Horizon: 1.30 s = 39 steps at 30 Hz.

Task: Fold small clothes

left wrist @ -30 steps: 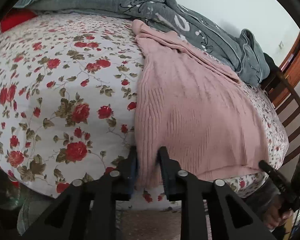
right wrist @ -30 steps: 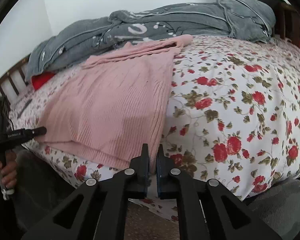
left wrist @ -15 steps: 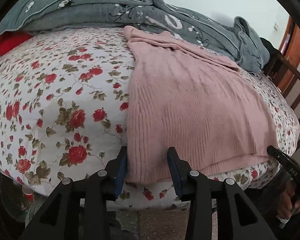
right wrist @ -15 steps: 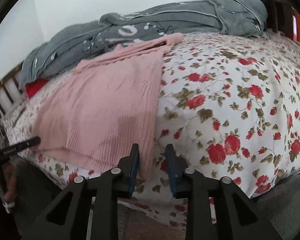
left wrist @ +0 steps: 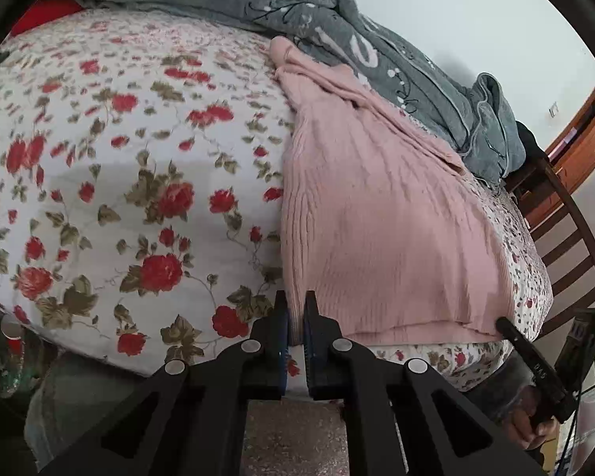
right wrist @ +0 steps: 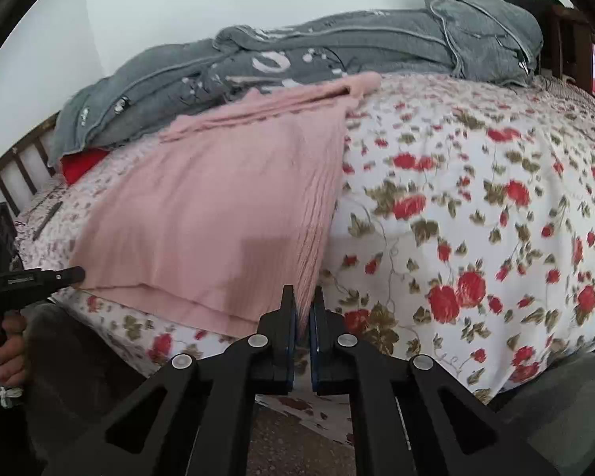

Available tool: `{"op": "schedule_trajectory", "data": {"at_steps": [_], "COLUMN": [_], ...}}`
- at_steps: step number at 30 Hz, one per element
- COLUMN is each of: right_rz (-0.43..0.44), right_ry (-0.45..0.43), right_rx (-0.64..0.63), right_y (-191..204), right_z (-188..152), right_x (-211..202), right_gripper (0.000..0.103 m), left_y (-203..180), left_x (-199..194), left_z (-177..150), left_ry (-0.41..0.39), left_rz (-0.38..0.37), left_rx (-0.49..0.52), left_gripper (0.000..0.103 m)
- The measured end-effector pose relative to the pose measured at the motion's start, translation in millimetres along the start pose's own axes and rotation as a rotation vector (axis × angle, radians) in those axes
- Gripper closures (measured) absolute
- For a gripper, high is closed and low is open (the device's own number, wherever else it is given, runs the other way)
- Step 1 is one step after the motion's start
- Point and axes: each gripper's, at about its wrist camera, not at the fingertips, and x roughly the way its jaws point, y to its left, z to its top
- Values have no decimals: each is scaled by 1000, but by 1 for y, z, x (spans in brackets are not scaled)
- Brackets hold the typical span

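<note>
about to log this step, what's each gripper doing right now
left gripper: closed on the near hem corner of the pink ribbed knit sweater.
right gripper: closed on the sweater's other near hem corner.

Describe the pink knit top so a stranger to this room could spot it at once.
Start at the bed under the rose-print sheet. Along its far side lies a bunched grey blanket; the pink knit top stretches flat from that blanket to the bed's near edge. It alone is plain pink and ribbed, and both tongs pinch its near corners.
</note>
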Motion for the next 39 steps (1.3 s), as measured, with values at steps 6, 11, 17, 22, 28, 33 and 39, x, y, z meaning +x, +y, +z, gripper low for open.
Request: {"op": "schedule_trajectory", "data": {"at_steps": [6,11,17,22,28,33,39], "right_rz": [55,91,151,193,200,174,145], "right_ry": [-52,-74,-106,-116,-123,-130,-126], "right_rx": [38,75,104,158,212,209,201], "right_y": [1,4,4,-9,-26,-28,-33], "right_z": [19,42,81,124,186,236,286], "right_x": [-32,-47,-59,-52,-16,20,79], "right_gripper": [98,98,98,98,98,98,98], "left_y": [-5,-13,-32,-45,-54,-59,-57], "left_x": [-29,-53,-75,-73,-49,-12,49], "left_z": [10,34,77,121,174,226,281], "left_ry": [-34,-62,-120,-160,-196,-215,-200], "left_rz": [-51,-61,-90,-90,-74,-46,-24], "left_rx": [-25,-63,-69,-74,-103,-98,-94], "left_gripper": [96,96,96,96,96,96,96]}}
